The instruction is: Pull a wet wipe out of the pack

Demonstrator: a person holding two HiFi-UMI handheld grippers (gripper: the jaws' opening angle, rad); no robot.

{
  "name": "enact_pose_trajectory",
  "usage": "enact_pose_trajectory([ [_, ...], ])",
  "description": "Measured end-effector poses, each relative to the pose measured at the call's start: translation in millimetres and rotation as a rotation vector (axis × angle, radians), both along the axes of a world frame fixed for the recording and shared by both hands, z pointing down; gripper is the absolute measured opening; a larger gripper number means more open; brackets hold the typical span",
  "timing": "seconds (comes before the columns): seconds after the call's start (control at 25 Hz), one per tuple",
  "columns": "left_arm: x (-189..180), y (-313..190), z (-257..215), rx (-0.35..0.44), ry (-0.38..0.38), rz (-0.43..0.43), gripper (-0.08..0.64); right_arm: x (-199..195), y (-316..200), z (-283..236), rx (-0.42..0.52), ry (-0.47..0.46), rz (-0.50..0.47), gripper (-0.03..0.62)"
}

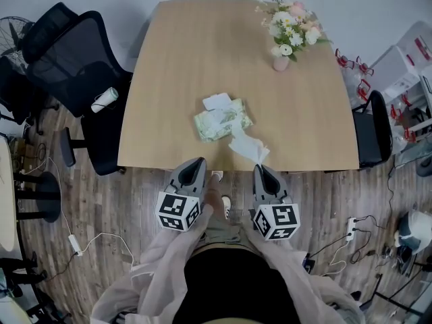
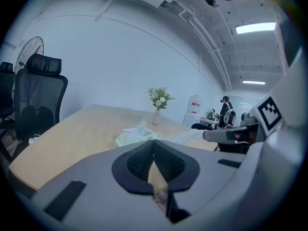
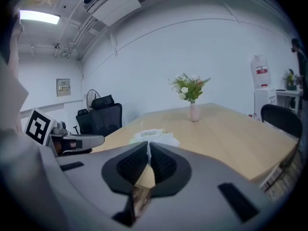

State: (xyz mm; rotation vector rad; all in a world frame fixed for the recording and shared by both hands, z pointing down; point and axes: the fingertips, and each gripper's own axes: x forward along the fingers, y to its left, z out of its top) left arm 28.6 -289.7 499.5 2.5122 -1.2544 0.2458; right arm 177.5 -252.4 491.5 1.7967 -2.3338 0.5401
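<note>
Right tool was clamped shut on a white wipe, its jaws pressed together with a thin edge of the sheet showing between them in the right gripper view. I held it at the near edge of the desk, just off the wood. The wipe ran crumpled from the jaws back to the near right corner of the pack; I could not tell whether its far end was free of the opening.

The pack lay flat near the middle of the desk, pale green, with its white flap folded back on the far side and a tuft of white standing at the top.

Left tool hung beside the right one at the same desk edge, jaws together and empty, apart from the pack.

At the far right of the desk stood a small pink vase holding flowers, well apart from the pack.
</note>
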Motion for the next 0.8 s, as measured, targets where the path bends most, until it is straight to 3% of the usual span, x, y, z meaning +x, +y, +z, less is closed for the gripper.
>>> enact_pose_trajectory([
  [0.48,3.3,-2.6,-13.1,0.031,0.013,0.027,0.011,44.2,-0.3,-19.2,0.084,0.065,0.168,0.017],
  [0.8,-1.8,-9.2,-23.0,0.059,0.006,0.027,0.011,54.6,-7.8,-23.6,0.088,0.069,0.2,0.014],
])
